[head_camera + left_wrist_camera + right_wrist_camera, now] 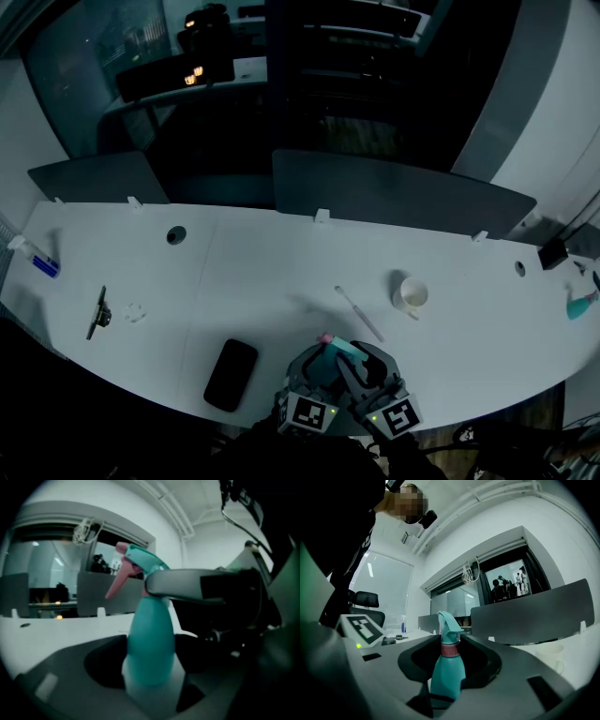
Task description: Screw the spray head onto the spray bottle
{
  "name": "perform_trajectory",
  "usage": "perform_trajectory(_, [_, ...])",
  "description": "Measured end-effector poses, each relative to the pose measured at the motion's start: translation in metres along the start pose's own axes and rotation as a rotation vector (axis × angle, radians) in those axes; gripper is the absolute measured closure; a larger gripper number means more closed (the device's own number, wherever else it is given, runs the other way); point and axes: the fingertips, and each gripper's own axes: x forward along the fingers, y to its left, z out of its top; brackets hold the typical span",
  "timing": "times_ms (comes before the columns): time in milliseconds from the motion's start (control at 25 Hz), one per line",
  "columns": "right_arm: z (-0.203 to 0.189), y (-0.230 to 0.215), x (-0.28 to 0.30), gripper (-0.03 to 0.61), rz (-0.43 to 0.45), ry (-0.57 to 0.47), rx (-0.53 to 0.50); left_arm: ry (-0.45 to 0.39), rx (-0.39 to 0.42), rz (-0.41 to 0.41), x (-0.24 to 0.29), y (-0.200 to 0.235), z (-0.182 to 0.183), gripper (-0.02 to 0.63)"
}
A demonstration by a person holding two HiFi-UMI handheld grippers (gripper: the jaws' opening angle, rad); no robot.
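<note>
While looking steeply down from the head view, seeing a long white table (262, 272) spanning the picture, with dark partition panels (394, 192) lining its far side. Finding both claws at the table's near edge, bottom centre, tips crowded together: the left gripper (326, 367) and the right gripper (364, 366). Clamping, with the left gripper, the lower body of the teal spray bottle (151, 644), with jaws standing fairly wide and pressing on either side of it near its pale base. Closing, with the right gripper, higher up on the same bottle: laying one grey finger (187, 585) across the pink collar of the spray head (136, 562), with jaws parted only as far as that neck allows, seeming to grip it. Holding the bottle between the two claws, upright in both gripper views, with the head already sitting on top and its pink trigger pointing toward the left of the left gripper view. Passing a black phone (231, 374) lying flat on the table just left of the grippers. Spotting a white cup (410, 294) farther out to the right, well apart from the phone, and a thin white stick (359, 313) lying slantwise between cup and grippers. Catching, far left, a slim black tool (97, 312) and a small blue-and-white item (42, 264) at the edge, too small for telling more.
</note>
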Motion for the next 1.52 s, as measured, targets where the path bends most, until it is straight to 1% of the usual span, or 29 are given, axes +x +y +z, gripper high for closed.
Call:
perform_trajectory(40, [0.000,0.001,0.000,0.447,-0.001,-0.002,0.003,-0.011,-0.011,0.083,-0.001,0.001,-0.001,0.287])
perform_trajectory(80, [0.000,0.001,0.000,0.448,-0.003,-0.001,0.005,-0.023,-0.013,0.128,-0.002,0.000,-0.001,0.285])
perform_trajectory(120, [-0.001,0.001,-0.001,0.448,-0.004,0.002,0.006,-0.035,-0.009,0.134,-0.001,0.000,-0.002,0.284])
perform_trajectory(200, [-0.001,0.000,-0.001,0.446,-0.001,0.009,0.009,-0.055,-0.012,0.091,-0.001,0.000,-0.003,0.281])
perform_trajectory(280, [-0.001,0.000,0.000,0.446,0.012,0.013,0.012,-0.055,-0.030,0.057,-0.003,0.001,-0.006,0.281])
perform_trajectory(440, [-0.008,0.004,0.002,0.446,0.025,0.045,0.002,-0.063,-0.028,0.027,-0.008,0.003,-0.002,0.271])
perform_trajectory(520, [-0.008,0.005,0.000,0.445,0.019,0.045,0.000,-0.078,-0.020,0.011,-0.011,0.001,0.000,0.252])
perform_trajectory(600, [-0.009,0.004,-0.001,0.445,0.006,0.049,-0.004,-0.075,-0.014,0.002,-0.014,0.001,-0.002,0.252])
perform_trajectory(680, [-0.009,0.002,-0.004,0.425,-0.012,0.055,-0.003,-0.064,-0.007,-0.007,-0.016,0.001,-0.005,0.252])
perform_trajectory(800, [-0.005,-0.001,-0.010,0.411,-0.047,0.053,-0.008,-0.079,-0.005,-0.021,-0.021,0.004,-0.002,0.252])
perform_trajectory(920, [-0.004,-0.004,-0.024,0.411,-0.096,0.064,-0.021,-0.103,-0.002,-0.020,-0.033,0.014,0.003,0.252])
perform_trajectory(1120, [-0.012,-0.012,-0.048,0.411,-0.231,0.076,-0.027,-0.145,-0.023,-0.026,-0.051,0.030,0.006,0.252])
perform_trajectory(1240, [-0.016,-0.011,-0.055,0.411,-0.288,0.077,-0.024,-0.166,0.034,-0.043,-0.062,0.029,0.009,0.252])
perform_trajectory(1320, [-0.012,-0.009,-0.059,0.413,-0.301,0.077,-0.049,-0.177,0.059,-0.020,-0.073,0.031,0.014,0.260])
perform_trajectory(1360, [-0.011,-0.006,-0.061,0.413,-0.304,0.085,-0.071,-0.175,0.056,0.018,-0.080,0.035,0.015,0.340])
perform_trajectory(1400, [-0.010,-0.004,-0.064,0.430,-0.311,0.096,-0.095,-0.170,0.047,0.063,-0.086,0.040,0.016,0.448])
perform_trajectory(1440, [-0.010,-0.003,-0.065,0.529,-0.320,0.107,-0.115,-0.167,0.036,0.102,-0.092,0.045,0.018,0.590])
perform_trajectory(1480, [-0.010,-0.002,-0.067,0.574,-0.325,0.115,-0.126,-0.167,0.030,0.129,-0.096,0.049,0.021,0.609])
perform_trajectory(1520, [-0.009,-0.001,-0.068,0.574,-0.324,0.119,-0.130,-0.169,0.035,0.151,-0.101,0.051,0.025,0.611])
